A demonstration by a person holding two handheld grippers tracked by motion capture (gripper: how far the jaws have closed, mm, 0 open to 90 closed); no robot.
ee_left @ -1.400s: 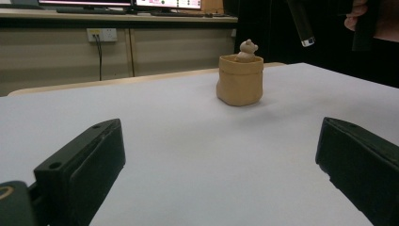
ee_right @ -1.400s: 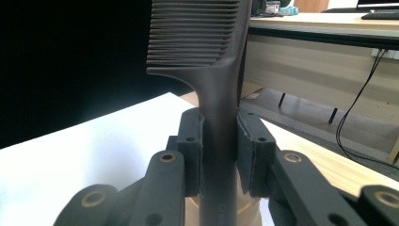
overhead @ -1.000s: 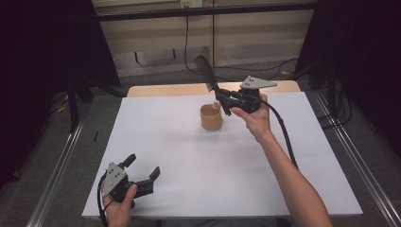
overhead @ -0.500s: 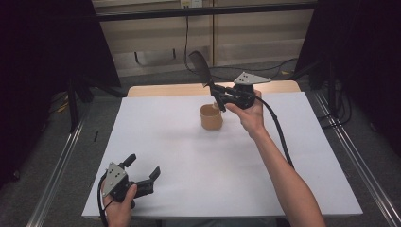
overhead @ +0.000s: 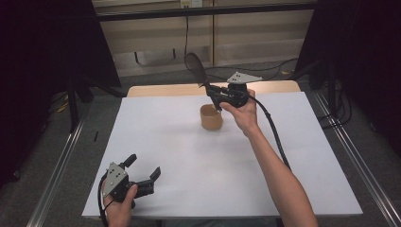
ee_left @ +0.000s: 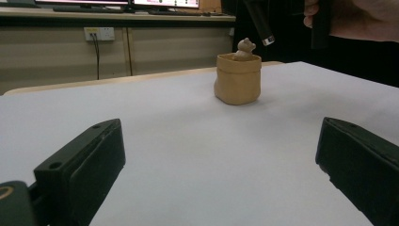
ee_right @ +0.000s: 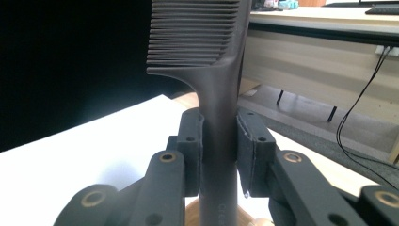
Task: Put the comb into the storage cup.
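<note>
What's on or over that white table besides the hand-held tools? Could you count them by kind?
Combs: 1, the dark comb clamped in the right gripper.
Tan pouches: 1, the tan pouch.
Small figures: 1, the little figure inside the pouch.
Total: 3

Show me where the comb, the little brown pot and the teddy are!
comb [ee_right: 197, 33]: right gripper view, on the teeth.
brown pot [overhead: 211, 118]: high view, on its front wall.
teddy [ee_left: 245, 47]: left gripper view, on its head poking out of the pot.
</note>
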